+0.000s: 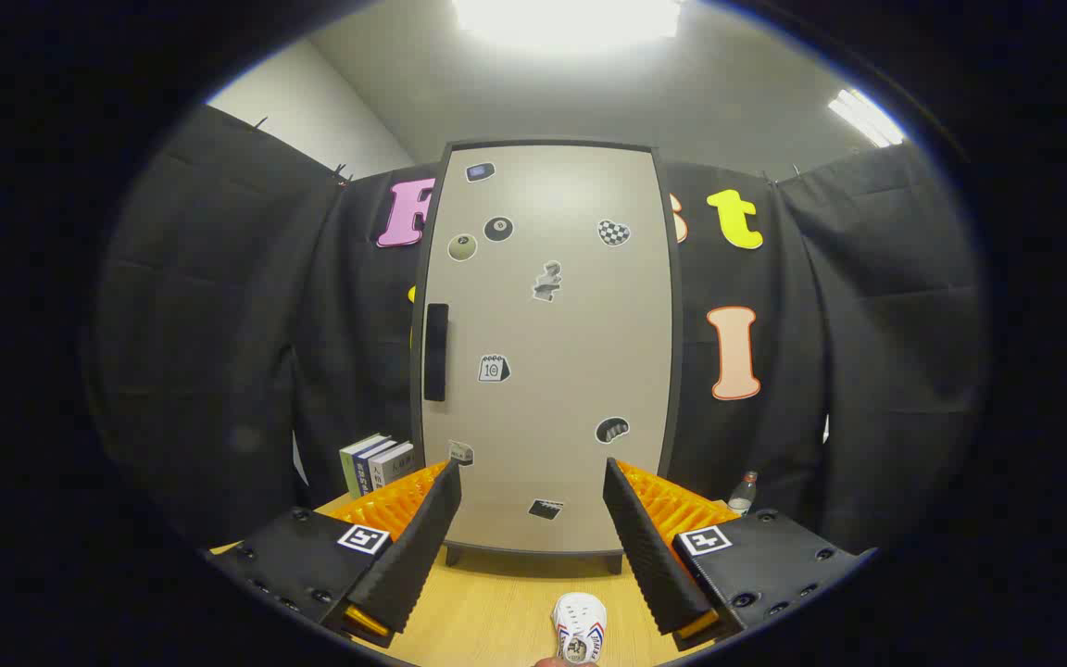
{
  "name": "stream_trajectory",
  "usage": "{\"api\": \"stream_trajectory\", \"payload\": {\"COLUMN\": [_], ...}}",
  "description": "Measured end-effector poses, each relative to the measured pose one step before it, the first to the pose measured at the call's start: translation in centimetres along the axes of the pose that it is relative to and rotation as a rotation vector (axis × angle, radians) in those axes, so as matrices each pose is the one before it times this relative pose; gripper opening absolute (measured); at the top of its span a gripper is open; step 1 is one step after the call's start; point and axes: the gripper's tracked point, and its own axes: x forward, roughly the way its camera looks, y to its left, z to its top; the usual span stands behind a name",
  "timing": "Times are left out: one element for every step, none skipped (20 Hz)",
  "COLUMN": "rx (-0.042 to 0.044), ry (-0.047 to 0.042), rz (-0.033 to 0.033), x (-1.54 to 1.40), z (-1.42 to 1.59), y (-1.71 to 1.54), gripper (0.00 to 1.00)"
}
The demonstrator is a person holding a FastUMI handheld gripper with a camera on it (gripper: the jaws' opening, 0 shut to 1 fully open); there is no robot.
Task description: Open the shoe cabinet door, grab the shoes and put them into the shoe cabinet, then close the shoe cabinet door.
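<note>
Shoe cabinet (547,352) centre frame, door shut; stiff panel, pull by dark handle (436,352) at left edge. Small shoe (580,625), light, soft, bottom centre on desk (496,611). Gripper (533,547) fingers apart, empty.

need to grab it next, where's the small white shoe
The small white shoe lies on the wooden table, between the open gripper's fingers, before the closed beige cabinet door.

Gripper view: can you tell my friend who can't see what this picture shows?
A tall shoe cabinet stands on a wooden table with its door shut, stickers on the front and a dark handle at its left edge. The tool is open and holds nothing, its fingers pointing at the cabinet. A small white shoe lies on the table between them.
</note>
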Motion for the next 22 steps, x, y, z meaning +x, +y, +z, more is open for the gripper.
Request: {"api": "stream_trajectory", "payload": {"rx": [0.00136,0.00533,0.00794,0.00347,-0.00212,-0.00249,-0.00306,-0.00178,0.00118,0.00342,0.00077,-0.00508,-0.00711,-0.00338,0.00322,0.0058,0.00509,0.003,0.00141,0.00092,-0.00019,-0.00187], "ry": [-0.0027,-0.00407,-0.00224,-0.0011,-0.0064,-0.0066,-0.00356,-0.0009,0.00019,0.00189,0.00477,0.00961,0.00336,-0.00024,0.00012,-0.00228,0.00115,-0.00024,-0.00181,0.00141,0.0004,0.00333], "rz": [0.00356,0.00604,0.00536,0.0014,0.0005,0.0027,0.00208,0.00197,0.00266,-0.00173,-0.00658,-0.01105,-0.00793,-0.0068,-0.00353,-0.00122,-0.00223,-0.0021,-0.0028,-0.00101,0.00149,0.00059], "x": [0.198,0.086,0.136,0.156,0.091,0.153,0.136,-0.001,0.015,0.009,0.001,-0.004,0.022,0.024,-0.014,-0.092,-0.02,0.0,-0.027,0.043,-0.02,0.094], "z": [0.195,0.171,0.256,0.163,0.255,0.271,0.178,0.034,0.095,-0.043,-0.083,-0.147,-0.033,0.007,0.062,0.041,0.07,-0.026,0.08,0.01,0.016,-0.029], "y": [0.243,0.205,0.292,0.201,0.121,0.222,0.212,0.126,0.103,-0.091,-0.165,-0.368,-0.305,-0.196,-0.19,-0.12,-0.14,-0.176,-0.135,-0.144,-0.006,-0.007], "gripper": [0.97,0.97,0.97,0.97,0.97,0.97,0.97,0.97,0.97,0.97,0.97,0.97,0.97,0.97,0.97,0.97,0.97,0.97,0.97,0.97,0.97,0.97]}}
